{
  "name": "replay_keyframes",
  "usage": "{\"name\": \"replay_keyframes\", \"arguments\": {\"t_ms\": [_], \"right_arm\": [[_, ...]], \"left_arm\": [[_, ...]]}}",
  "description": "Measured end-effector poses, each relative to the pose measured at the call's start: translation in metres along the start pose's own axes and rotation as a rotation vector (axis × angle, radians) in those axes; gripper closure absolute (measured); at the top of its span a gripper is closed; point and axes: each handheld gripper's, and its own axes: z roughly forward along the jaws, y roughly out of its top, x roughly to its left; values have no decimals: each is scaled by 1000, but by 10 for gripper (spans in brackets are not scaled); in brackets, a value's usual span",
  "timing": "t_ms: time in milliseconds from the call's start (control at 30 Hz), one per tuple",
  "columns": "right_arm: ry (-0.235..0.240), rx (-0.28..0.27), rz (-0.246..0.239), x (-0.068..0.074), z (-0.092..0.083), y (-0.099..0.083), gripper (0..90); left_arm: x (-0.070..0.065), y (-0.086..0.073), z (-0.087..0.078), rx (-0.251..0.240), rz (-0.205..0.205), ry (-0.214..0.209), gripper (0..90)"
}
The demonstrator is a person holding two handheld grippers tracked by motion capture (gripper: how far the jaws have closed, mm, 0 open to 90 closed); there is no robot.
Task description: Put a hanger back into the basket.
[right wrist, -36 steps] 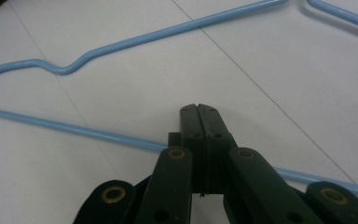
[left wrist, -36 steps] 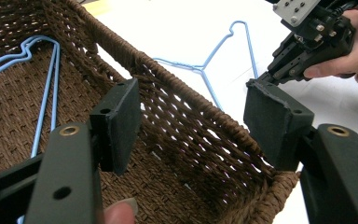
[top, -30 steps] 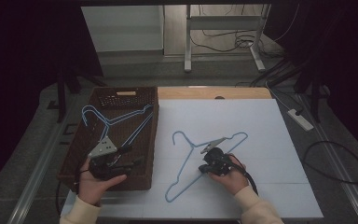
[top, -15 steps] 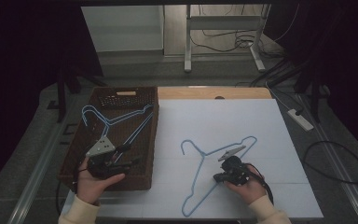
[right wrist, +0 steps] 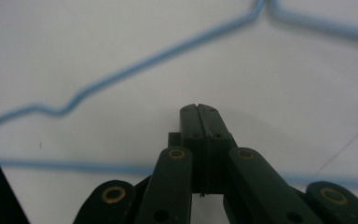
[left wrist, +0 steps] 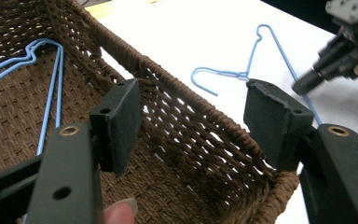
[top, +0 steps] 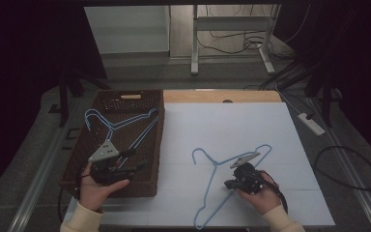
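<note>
A blue wire hanger (top: 211,162) lies on the white sheet at the front right, its hook pointing left. My right gripper (top: 228,184) is shut on its long bar; in the right gripper view the jaws (right wrist: 199,108) are pressed together, the wire (right wrist: 135,65) crossing under them. Another blue hanger (top: 121,123) lies inside the brown wicker basket (top: 160,140) at the left. My left gripper (top: 136,166) is held over the basket's near right corner, pointing right. It (left wrist: 193,100) stands open with nothing gripped, the basket wall (left wrist: 177,79) and the far hanger (left wrist: 223,72) beyond.
The white sheet (top: 232,125) covers most of the table, with a strip of bare wood (top: 212,96) at the back. A power strip (top: 311,123) and cables lie on the floor to the right. Table legs (top: 193,43) stand behind.
My right gripper has moved to the right and a little toward the front, taking the blue hanger with it. The left gripper and the basket have stayed put.
</note>
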Motion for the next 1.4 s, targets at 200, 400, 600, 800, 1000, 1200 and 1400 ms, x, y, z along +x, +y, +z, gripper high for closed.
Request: {"name": "replay_keyframes", "arguments": {"t_ms": [200, 400, 600, 800, 1000, 1200, 1400], "right_arm": [[-60, -60, 16, -16, 4, 40, 750], [-103, -22, 23, -23, 23, 66, 552], [-146, 85, 2, -27, 46, 90, 524], [-168, 194, 5, -28, 63, 105, 639], [-180, 241, 16, -23, 66, 111, 836], [-188, 241, 52, -21, 66, 112, 863], [-159, 135, 66, -22, 48, 106, 864]], "left_arm": [[-2, 1, 1, 1, 8, -4, 361], [-1, 1, 2, 3, 5, -5, 360], [0, 1, 2, 3, 5, -6, 360], [-1, 0, 4, 6, 8, -9, 359], [-2, 1, 4, 7, 10, -11, 359], [-5, 2, 5, 8, 19, -17, 359], [-5, 1, 7, 12, 17, -18, 359]]}}
